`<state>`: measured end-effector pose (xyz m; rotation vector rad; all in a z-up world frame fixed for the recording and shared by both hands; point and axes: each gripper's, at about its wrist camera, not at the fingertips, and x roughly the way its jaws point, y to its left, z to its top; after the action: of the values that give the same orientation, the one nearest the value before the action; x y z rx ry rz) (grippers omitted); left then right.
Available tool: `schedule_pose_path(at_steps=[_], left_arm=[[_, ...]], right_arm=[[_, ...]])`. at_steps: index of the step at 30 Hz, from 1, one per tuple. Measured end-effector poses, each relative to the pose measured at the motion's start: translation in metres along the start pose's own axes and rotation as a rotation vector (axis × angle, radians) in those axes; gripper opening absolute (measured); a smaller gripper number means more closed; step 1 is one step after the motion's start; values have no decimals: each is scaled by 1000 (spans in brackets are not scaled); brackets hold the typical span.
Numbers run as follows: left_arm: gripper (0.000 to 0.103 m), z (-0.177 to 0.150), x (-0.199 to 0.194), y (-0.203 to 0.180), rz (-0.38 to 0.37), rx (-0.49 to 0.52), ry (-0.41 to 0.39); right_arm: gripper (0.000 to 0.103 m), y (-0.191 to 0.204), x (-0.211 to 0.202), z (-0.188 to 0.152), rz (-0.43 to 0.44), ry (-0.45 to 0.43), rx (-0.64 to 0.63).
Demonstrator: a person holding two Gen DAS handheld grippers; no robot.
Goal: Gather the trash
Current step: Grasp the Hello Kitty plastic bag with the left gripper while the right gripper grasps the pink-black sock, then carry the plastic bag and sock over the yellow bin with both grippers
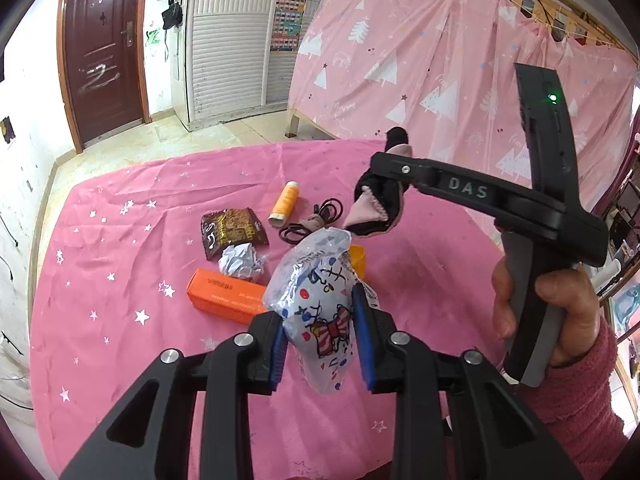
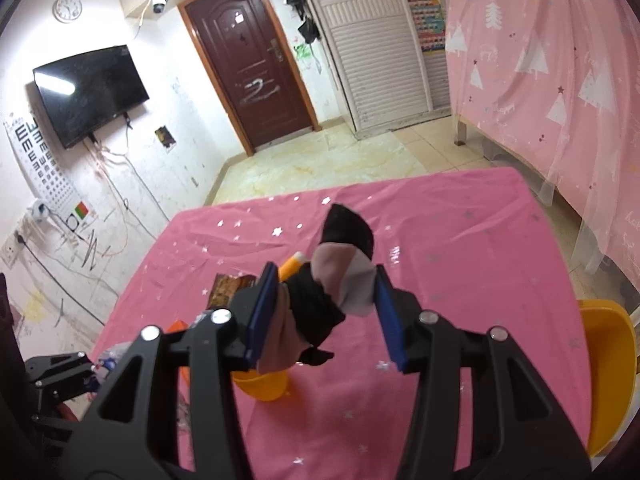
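My left gripper [image 1: 320, 332] is shut on a crinkly clear-and-white plastic bag [image 1: 316, 300] printed with bows, held up off the pink tablecloth [image 1: 120, 280]. In the left wrist view the right gripper [image 1: 384, 184] hangs at the upper right in a hand [image 1: 560, 312]. It grips a black-and-pink sock [image 1: 376, 208]. In the right wrist view that gripper [image 2: 326, 312] is shut on the same sock [image 2: 320, 296], above the table. On the cloth lie a crumpled paper ball [image 1: 240, 262] and a brown snack wrapper [image 1: 232, 232].
An orange box [image 1: 224, 296], an orange bottle [image 1: 284, 204] and a black cable [image 1: 316, 220] lie on the table. A yellow cup [image 2: 260, 386] stands under the sock. A yellow chair [image 2: 608, 360] sits at the table's right edge. A pink curtain [image 1: 440, 60] hangs behind.
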<state>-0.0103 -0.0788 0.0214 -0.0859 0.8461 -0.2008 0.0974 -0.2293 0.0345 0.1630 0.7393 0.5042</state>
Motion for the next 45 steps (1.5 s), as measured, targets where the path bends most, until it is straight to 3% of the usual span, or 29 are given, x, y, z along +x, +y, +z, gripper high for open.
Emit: schedule_pose_path(at_steps=[9,22,33,45], left_arm=[[23,24,3,-32,1,59,-37],[23,68,26,-112,-73,138,-21],[23,84,77,-192,-118,236,59],[23,103,149,-253,-87,254,132]], right_arm=[[46,-36,-31,-2,-35,-70,56],[46,-111,-93,-10,-213,-168,111],[46,-174,-107,-30,-346,-134,141],[46,-241,-108,-58,-368,-74,243]])
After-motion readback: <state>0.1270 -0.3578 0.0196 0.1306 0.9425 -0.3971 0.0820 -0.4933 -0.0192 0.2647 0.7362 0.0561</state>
